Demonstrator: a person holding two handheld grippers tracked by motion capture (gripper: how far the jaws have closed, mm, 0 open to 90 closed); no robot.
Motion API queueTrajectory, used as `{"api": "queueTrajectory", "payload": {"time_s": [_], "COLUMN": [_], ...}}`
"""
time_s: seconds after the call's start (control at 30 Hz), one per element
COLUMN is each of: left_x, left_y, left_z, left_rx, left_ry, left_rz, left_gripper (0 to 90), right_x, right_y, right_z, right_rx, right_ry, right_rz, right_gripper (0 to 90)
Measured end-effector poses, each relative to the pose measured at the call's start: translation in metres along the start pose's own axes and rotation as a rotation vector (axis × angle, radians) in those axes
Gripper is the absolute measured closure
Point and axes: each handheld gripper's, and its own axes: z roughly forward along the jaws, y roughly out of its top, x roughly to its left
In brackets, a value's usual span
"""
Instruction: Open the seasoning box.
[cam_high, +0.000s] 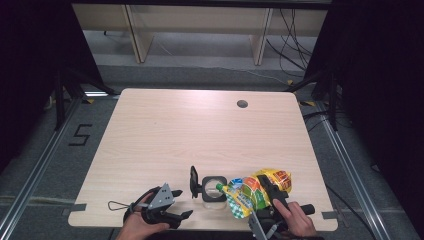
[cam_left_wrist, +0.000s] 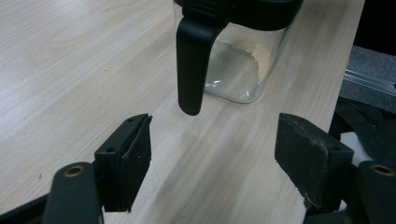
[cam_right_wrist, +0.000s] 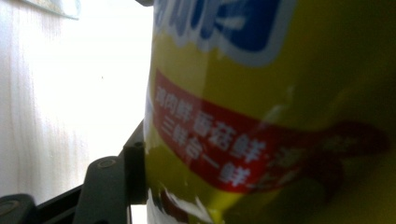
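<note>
While tilted over jar: yellow crinkled plastic pouch, green spout at 9 o'clock.
Right gripper: clamped on pouch.
Left gripper: jaws apart, empty.
Clear glass jar: table 6 o'clock edge.

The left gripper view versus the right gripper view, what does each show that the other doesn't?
Left gripper view alone: the glass jar with pale powder at its bottom, its black handle hanging down, and the left gripper with its fingers open and nothing between them. Right gripper view alone: the yellow pouch with its red band of print, pressed against the right gripper's finger. Both share the light wooden table.
</note>
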Motion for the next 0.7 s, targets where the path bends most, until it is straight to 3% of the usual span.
{"api": "queueTrajectory", "payload": {"time_s": [0.03, 0.07, 0.1, 0.13, 0.17, 0.2, 0.23, 0.27, 0.3, 0.33, 0.37, 0.4, 0.43, 0.47, 0.53, 0.57, 0.63, 0.67, 0.7], "left_x": [0.0, 0.0, 0.0, 0.001, 0.0, 0.0, 0.0, 0.0, 0.0, 0.0, 0.0, 0.0, 0.0, 0.0, 0.0, 0.0, 0.001, 0.001, 0.0], "left_y": [0.0, 0.0, 0.0, 0.0, 0.0, 0.0, 0.0, 0.0, 0.0, 0.0, 0.0, 0.0, 0.001, 0.001, 0.0, 0.0, 0.0, 0.0, 0.0], "left_z": [0.0, 0.001, 0.0, 0.0, 0.0, 0.0, 0.0, 0.001, 0.0, 0.0, 0.0, 0.0, -0.001, -0.001, 0.0, 0.0, 0.0, 0.0, 0.0], "left_rx": [0.005, -0.004, 0.003, 0.008, 0.009, 0.0, -0.001, -0.008, -0.002, -0.002, -0.003, -0.003, 0.002, 0.001, -0.003, -0.003, 0.009, 0.005, 0.006], "left_ry": [0.003, 0.0, 0.003, 0.003, 0.001, 0.003, 0.005, -0.003, 0.001, -0.001, -0.002, -0.001, 0.005, 0.004, 0.0, -0.003, -0.004, 0.0, 0.001], "left_rz": [0.002, -0.002, 0.001, 0.004, 0.004, 0.002, 0.003, -0.005, -0.001, -0.004, -0.004, -0.004, -0.002, -0.004, -0.003, -0.004, -0.002, 0.0, 0.002], "left_gripper": [26.8, 26.8, 26.8, 26.8, 26.8, 26.8, 26.8, 26.8, 26.8, 26.8, 26.8, 26.8, 26.8, 26.8, 26.8, 26.8, 26.8, 26.8, 26.8], "right_x": [-0.001, 0.0, 0.003, -0.006, -0.001, -0.003, 0.002, 0.002, -0.003, -0.004, -0.002, 0.003, 0.004, -0.001, 0.001, 0.004, -0.003, 0.002, -0.001], "right_y": [0.001, 0.001, 0.002, 0.004, 0.004, 0.006, 0.006, 0.007, 0.008, 0.008, 0.008, 0.008, 0.008, 0.01, 0.01, 0.009, 0.013, 0.012, 0.014], "right_z": [0.0, 0.0, -0.002, 0.0, 0.0, 0.0, -0.001, -0.001, 0.0, 0.0, 0.0, 0.0, -0.001, 0.0, 0.0, -0.002, -0.002, -0.003, 0.002], "right_rx": [0.001, 0.005, 0.027, -0.013, 0.002, -0.003, 0.023, 0.017, -0.006, -0.013, -0.004, 0.009, 0.024, 0.002, -0.002, 0.031, 0.005, 0.022, -0.03], "right_ry": [0.008, 0.004, 0.011, -0.017, 0.011, -0.021, -0.013, -0.013, -0.021, -0.024, -0.022, -0.019, -0.009, -0.022, -0.021, -0.007, -0.033, -0.027, -0.041], "right_rz": [-0.029, -0.021, 0.022, -0.097, -0.041, -0.109, -0.072, -0.072, -0.12, -0.137, -0.122, -0.071, -0.082, -0.162, -0.156, -0.114, -0.217, -0.152, -0.2], "right_gripper": [40.4, 40.4, 40.4, 40.4, 40.4, 40.4, 40.4, 40.4, 40.4, 40.4, 40.4, 40.5, 40.5, 40.5, 40.5, 40.5, 40.5, 40.5, 40.5]}}
